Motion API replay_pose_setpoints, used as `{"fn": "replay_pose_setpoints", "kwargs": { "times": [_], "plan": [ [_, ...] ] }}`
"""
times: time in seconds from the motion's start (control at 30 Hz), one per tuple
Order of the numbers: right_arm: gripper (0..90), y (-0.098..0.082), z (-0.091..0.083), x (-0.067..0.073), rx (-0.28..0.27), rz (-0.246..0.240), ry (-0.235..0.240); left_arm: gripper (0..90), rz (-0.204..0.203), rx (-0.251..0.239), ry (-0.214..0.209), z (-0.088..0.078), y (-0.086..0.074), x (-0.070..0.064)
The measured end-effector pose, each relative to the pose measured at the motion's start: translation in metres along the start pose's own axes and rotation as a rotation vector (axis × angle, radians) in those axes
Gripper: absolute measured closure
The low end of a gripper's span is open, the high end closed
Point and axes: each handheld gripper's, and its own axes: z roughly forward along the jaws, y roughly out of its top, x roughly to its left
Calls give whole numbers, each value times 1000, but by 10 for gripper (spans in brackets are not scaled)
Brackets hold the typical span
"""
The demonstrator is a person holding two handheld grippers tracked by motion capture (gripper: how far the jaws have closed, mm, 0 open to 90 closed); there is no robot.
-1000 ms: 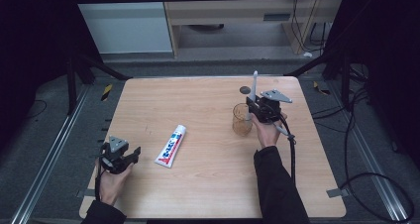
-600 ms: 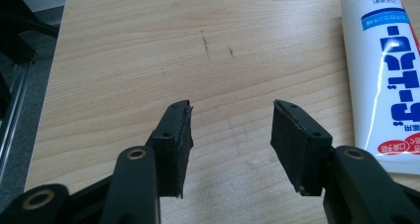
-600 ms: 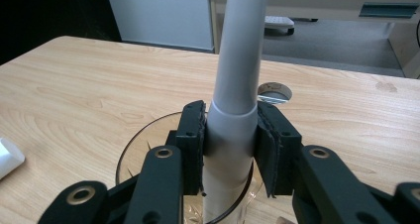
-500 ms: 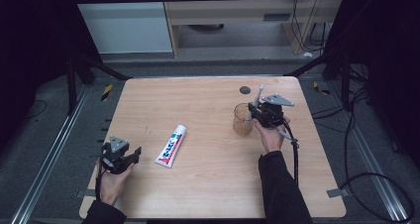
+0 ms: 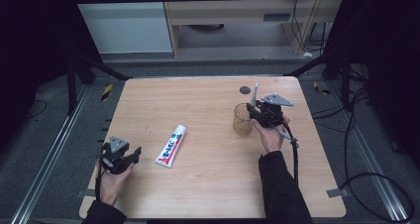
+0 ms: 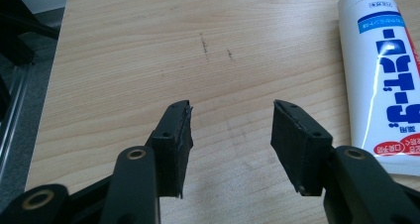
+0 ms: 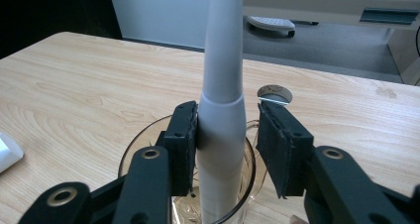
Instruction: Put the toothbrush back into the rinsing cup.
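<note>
High view: we see the right gripper (image 5: 253, 111) at the cup (image 5: 241, 120) on the right half of the table (image 5: 208, 100), with the grey toothbrush (image 5: 254, 94) standing in the cup and leaning toward the gripper. In the right gripper view the toothbrush (image 7: 221, 105) rises out of the cup (image 7: 143, 135) between our jaws; the left pad (image 7: 184, 144) touches its handle, while a clear gap separates the right pad from it. These jaws have just been opening, so the grip is loosened with the toothbrush between them. Our left gripper (image 5: 132, 153) rests near the table's front left corner, its jaws wide apart and holding nothing. In the left gripper view, bare wood lies between the jaws and the tube (image 6: 379, 75) lies just to the right; from above, the tube (image 5: 171, 145) sits between the two grippers, well apart from the cup.
</note>
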Motion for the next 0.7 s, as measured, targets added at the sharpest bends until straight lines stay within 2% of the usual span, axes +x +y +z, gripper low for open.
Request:
{"fn": "replay_pose_setpoints", "kwargs": {
  "times": [0.5,0.63,0.7],
  "plan": [
    [420,0,-9,5,-2,-2,27,488,0,-12,-18,-3,3,-3],
    [324,1,-15,6,26,-4,45,487,0,-20,-29,-5,5,-4],
    [301,-1,-22,7,16,-5,51,488,0,-27,-37,-7,6,-5]
  ]
}}
